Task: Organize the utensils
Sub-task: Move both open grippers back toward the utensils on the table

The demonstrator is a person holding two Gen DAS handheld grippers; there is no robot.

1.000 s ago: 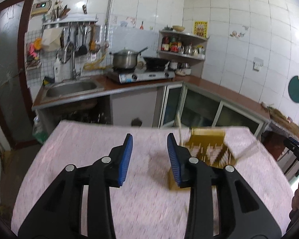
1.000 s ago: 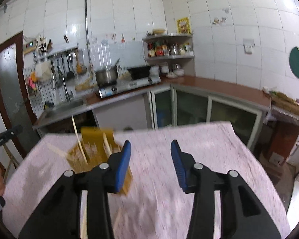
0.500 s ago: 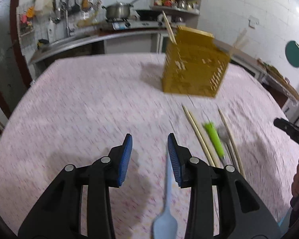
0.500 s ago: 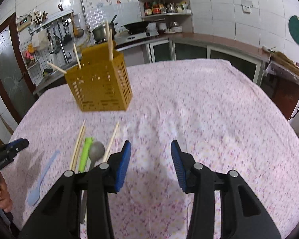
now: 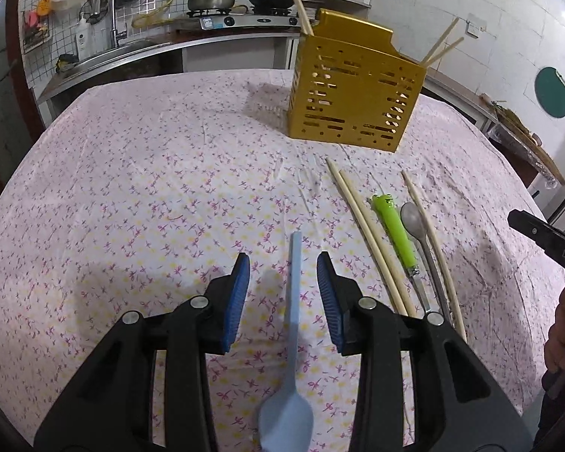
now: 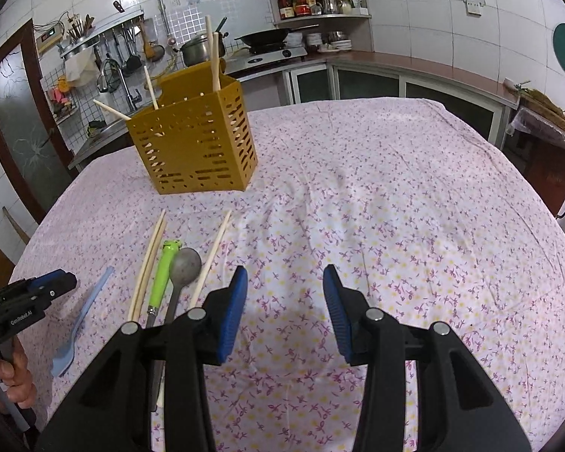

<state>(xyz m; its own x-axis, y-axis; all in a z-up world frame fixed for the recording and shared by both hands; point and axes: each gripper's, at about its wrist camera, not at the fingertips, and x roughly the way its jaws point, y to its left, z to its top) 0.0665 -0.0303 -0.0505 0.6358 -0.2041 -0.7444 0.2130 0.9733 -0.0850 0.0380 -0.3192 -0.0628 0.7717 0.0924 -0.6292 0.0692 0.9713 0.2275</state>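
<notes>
On the tablecloth (image 5: pixel 132 173), a spoon (image 5: pixel 293 324), chopsticks (image 5: pixel 365 233) and a knife (image 5: pixel 393 229) lie side by side before the caddy (image 5: pixel 354 94).

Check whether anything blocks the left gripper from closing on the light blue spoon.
Nothing visible does. The left gripper is open, and the light blue spoon lies flat on the tablecloth with its handle between the fingers. The chopsticks lie apart, to the right.
</notes>
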